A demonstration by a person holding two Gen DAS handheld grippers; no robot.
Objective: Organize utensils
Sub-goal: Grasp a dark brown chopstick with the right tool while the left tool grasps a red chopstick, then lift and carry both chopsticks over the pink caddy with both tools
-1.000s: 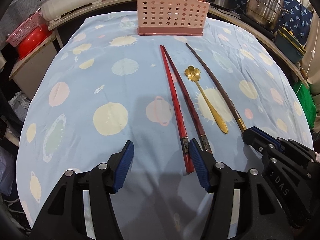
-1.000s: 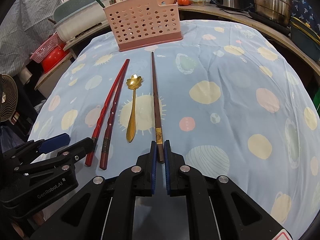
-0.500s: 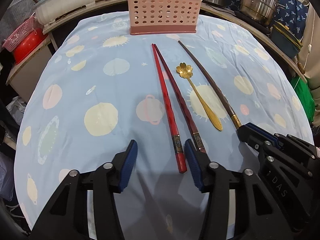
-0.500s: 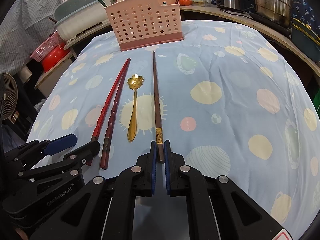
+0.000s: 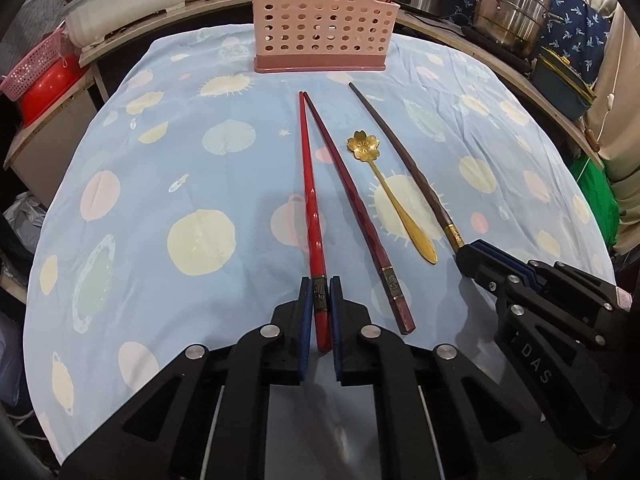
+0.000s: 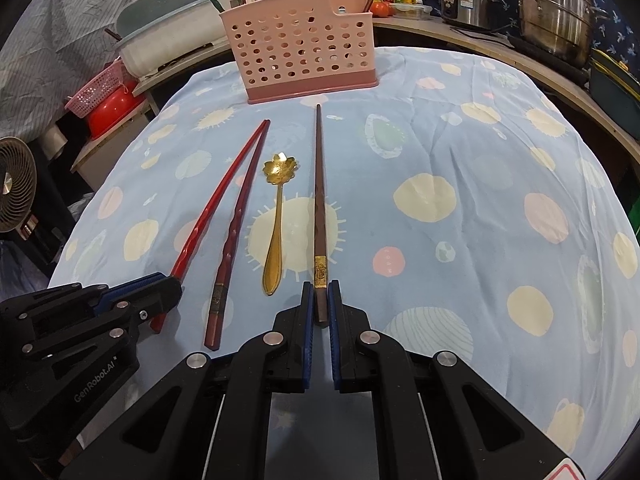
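Observation:
On the blue planet-print cloth lie a bright red chopstick [image 5: 310, 204], a dark red chopstick [image 5: 356, 208], a gold flower-bowl spoon [image 5: 394, 200] and a brown chopstick [image 5: 404, 156]. My left gripper [image 5: 320, 292] is shut on the near end of the bright red chopstick. My right gripper [image 6: 321, 294] is shut on the near end of the brown chopstick [image 6: 319, 200]. Both sticks still rest on the cloth. The left gripper [image 6: 160, 284] shows at the lower left of the right wrist view, the right gripper [image 5: 468, 250] at the lower right of the left wrist view.
A pink perforated utensil holder [image 5: 322, 28] stands at the far edge of the cloth with several chopsticks in it [image 6: 298, 46]. Steel pots [image 5: 508, 8] sit at the back right, a white basin [image 5: 128, 0] and red bowl [image 5: 44, 88] at the back left.
My left gripper's jaws closed from wide open onto the bright red chopstick's near end. The right gripper stayed shut on the brown chopstick.

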